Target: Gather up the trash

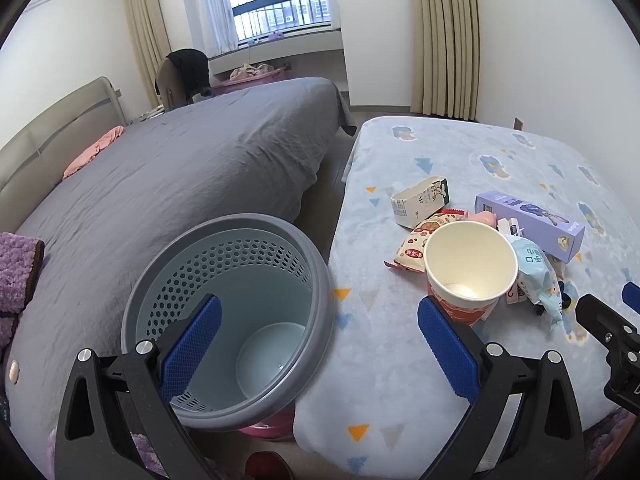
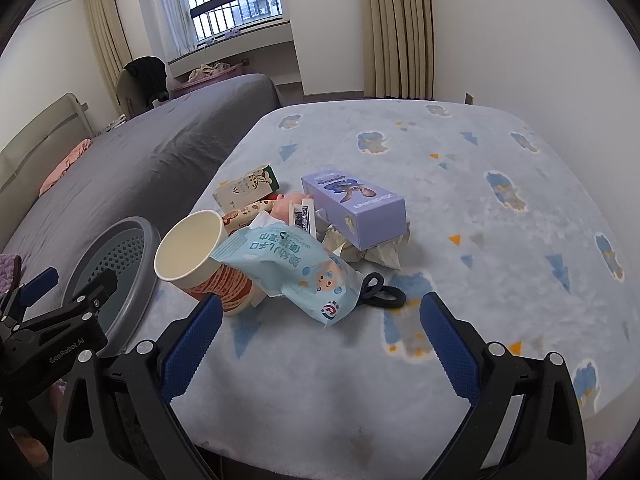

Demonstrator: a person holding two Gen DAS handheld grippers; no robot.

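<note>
Risk: we note both grippers, left [image 1: 320, 344] and right [image 2: 320, 344], spread empty; paper cup [image 2: 196, 252], centre-left, may tip if nudged toward wastebasket [image 1: 228, 312].

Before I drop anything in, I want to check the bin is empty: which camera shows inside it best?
The left wrist view: it looks straight down into the bin to its bare floor. The right wrist view catches only part of its rim, behind the left gripper.

Empty grey bin [image 1: 240, 312] beside blanket-covered table [image 1: 400, 380], paper cup [image 1: 470, 268] amid wrappers
</note>
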